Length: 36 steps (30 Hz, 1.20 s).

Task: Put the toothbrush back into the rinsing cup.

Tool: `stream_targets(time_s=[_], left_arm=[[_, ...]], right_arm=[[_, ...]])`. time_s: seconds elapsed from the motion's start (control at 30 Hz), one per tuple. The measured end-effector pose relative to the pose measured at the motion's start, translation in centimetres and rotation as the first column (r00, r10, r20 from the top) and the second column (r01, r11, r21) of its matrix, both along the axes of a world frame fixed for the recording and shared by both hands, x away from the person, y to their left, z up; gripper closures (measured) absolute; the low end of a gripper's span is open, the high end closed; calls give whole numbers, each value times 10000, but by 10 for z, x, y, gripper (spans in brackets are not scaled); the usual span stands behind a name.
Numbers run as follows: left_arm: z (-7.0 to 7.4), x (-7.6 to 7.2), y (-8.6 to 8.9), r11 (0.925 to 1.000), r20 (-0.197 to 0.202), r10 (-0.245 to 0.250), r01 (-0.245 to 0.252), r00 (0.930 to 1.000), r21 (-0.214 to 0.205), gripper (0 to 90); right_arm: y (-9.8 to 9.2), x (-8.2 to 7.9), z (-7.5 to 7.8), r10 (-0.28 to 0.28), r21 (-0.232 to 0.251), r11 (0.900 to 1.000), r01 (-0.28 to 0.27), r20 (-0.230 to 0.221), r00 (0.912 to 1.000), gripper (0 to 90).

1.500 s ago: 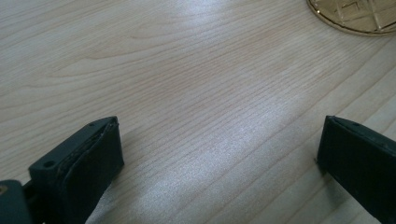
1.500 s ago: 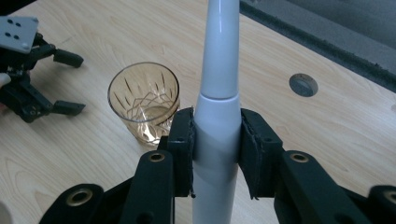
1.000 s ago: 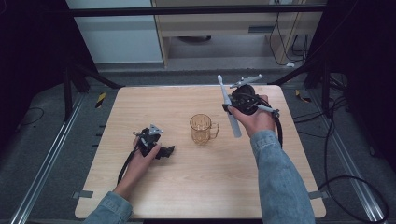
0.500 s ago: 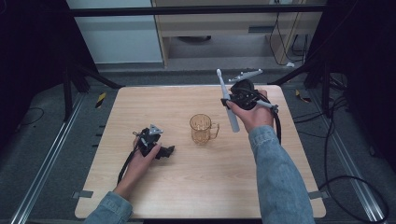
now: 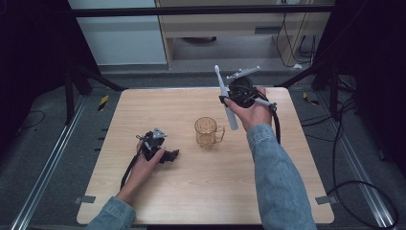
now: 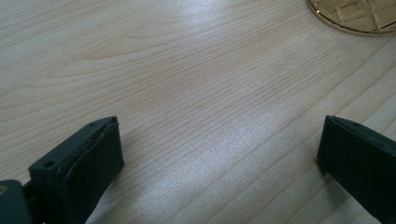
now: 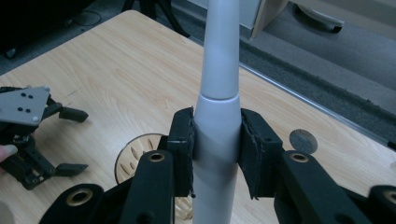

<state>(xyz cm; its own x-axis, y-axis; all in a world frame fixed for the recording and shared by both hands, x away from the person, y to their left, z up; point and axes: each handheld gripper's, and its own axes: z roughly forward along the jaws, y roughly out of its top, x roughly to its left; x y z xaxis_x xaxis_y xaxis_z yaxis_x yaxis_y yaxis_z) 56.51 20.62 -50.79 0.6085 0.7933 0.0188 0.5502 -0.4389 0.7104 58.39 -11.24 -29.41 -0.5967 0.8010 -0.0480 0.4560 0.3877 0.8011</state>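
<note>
The right tool is clenched on the electric toothbrush at its thick grey body, head tilted upward beyond the jaws; judged rigid, light, smooth-skinned, liable to slip; grip mid-body. The amber cup stands below; the left tool rests released on the worktop.

From my seat, the counter is evenly lit from overhead, surroundings dark; glare streaks its wood upper centre, close views soft.

Amber cup stands mid-table between both hands; bare wood all around leaves passage.
</note>
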Motion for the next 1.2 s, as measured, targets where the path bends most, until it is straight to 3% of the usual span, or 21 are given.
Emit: stream_targets(time_s=[0.73,1.2], left_arm=[[0,0,0,10000,-2,-18,18,10000,8,0],[0,0,0,10000,2,-45,45,10000,21,0]], right_arm=[[10,15,7,-369,498,9982,347,434,9984,675],[23,27,-2,-449,701,9967,409,562,9974,675]])
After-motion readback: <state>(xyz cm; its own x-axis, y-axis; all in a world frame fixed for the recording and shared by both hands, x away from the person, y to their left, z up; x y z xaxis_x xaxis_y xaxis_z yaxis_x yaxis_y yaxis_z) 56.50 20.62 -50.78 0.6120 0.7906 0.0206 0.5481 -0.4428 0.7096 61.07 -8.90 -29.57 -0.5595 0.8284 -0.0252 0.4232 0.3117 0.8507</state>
